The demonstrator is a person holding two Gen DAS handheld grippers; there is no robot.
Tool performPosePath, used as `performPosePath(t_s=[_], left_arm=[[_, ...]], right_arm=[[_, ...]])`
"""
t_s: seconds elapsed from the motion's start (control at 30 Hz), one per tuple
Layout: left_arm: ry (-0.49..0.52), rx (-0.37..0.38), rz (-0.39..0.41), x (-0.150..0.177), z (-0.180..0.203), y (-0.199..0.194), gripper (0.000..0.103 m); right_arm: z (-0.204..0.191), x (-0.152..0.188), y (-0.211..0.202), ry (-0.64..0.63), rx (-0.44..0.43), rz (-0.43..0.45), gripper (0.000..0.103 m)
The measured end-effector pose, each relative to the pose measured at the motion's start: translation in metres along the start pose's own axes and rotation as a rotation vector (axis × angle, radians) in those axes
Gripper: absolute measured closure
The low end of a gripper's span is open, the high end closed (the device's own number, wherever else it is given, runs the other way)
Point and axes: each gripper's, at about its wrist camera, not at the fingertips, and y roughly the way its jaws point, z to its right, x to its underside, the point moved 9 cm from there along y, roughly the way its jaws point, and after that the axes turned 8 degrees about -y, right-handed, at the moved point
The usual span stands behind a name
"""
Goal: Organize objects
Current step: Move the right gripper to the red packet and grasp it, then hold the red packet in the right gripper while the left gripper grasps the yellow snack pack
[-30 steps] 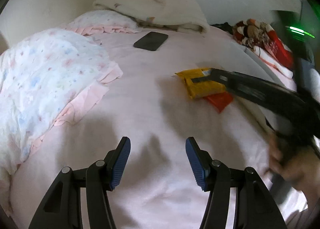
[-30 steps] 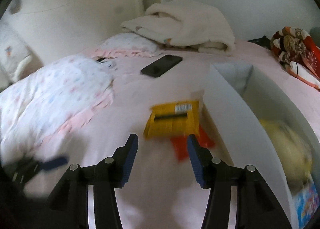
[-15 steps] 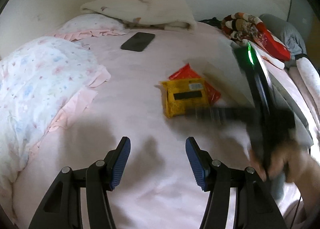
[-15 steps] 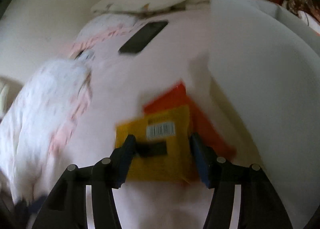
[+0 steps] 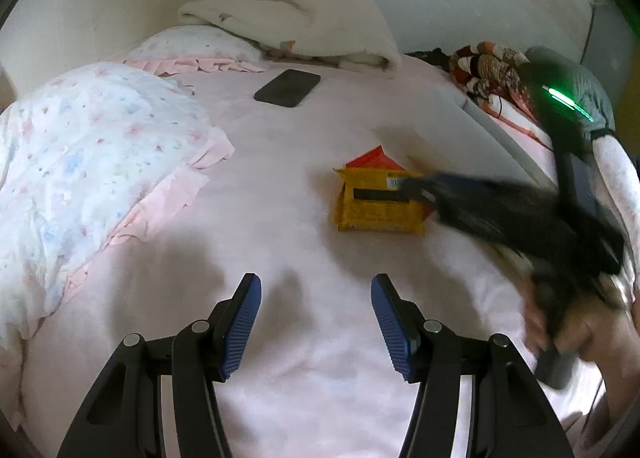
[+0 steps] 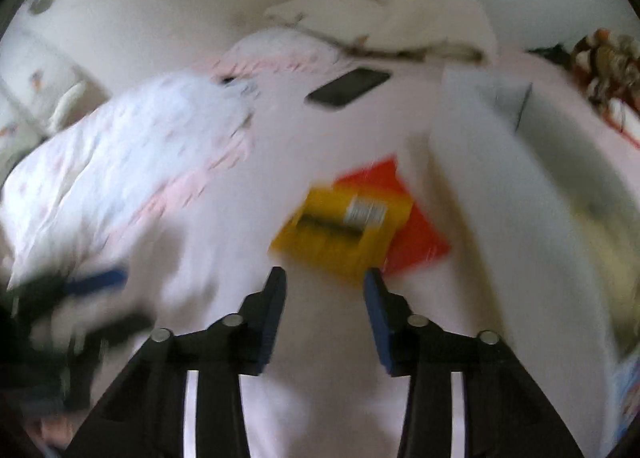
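Because the yellow packet [image 5: 380, 205] lies flat on the bed [image 5: 280, 161] atop a red packet [image 6: 416, 225], beside the white bin [image 6: 500, 185], we angle the right hand-held gripper [image 6: 324, 278] at its near edge; its jaws, just closing, pinch nothing yet. Our left hand-held gripper [image 5: 316, 290] waits spread and empty.

1. The yellow packet [image 5: 378, 205] on the bed carries a white barcode label near its upper right corner and a black band across its face; small print runs under the band, but no word or number of it can be read.
2. The right wrist view is blurred; the same label shows only as a white patch.
3. No other text, brand or sign is legible anywhere.
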Motion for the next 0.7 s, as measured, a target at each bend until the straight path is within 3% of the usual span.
performPosePath(t_s=[0.1, 0.17, 0.2, 0.27, 0.3, 0.33, 0.37, 0.5, 0.7], left_arm=[[-0.006, 0.005, 0.005, -0.007, -0.003, 0.001, 0.048], [-0.013, 0.01, -0.001, -0.011, -0.004, 0.002, 0.048], [-0.024, 0.018, 0.0, -0.013, -0.005, 0.002, 0.048], [-0.039, 0.028, 0.0, -0.016, -0.007, 0.0, 0.048], [-0.042, 0.033, -0.002, -0.016, -0.008, 0.0, 0.048], [-0.04, 0.036, -0.003, -0.017, -0.008, -0.001, 0.048], [-0.036, 0.037, 0.001, -0.017, -0.008, -0.002, 0.048], [-0.015, 0.041, -0.012, -0.011, -0.003, -0.002, 0.048], [0.052, 0.116, -0.086, 0.022, 0.018, -0.009, 0.048]], right_arm=[[-0.007, -0.043, 0.035, -0.1, 0.053, -0.026, 0.058], [-0.003, -0.06, 0.056, -0.088, 0.063, -0.013, 0.058], [0.005, -0.06, 0.067, -0.056, 0.074, -0.037, 0.058], [0.028, -0.05, 0.106, 0.026, 0.09, -0.193, 0.053], [0.028, -0.05, 0.112, 0.011, 0.112, -0.213, 0.052], [0.026, -0.051, 0.109, -0.04, 0.14, -0.187, 0.052], [0.022, -0.045, 0.109, -0.066, 0.152, -0.22, 0.052], [0.012, -0.014, 0.088, -0.032, 0.113, -0.263, 0.05], [-0.015, 0.061, 0.026, 0.087, -0.053, -0.285, 0.05]])
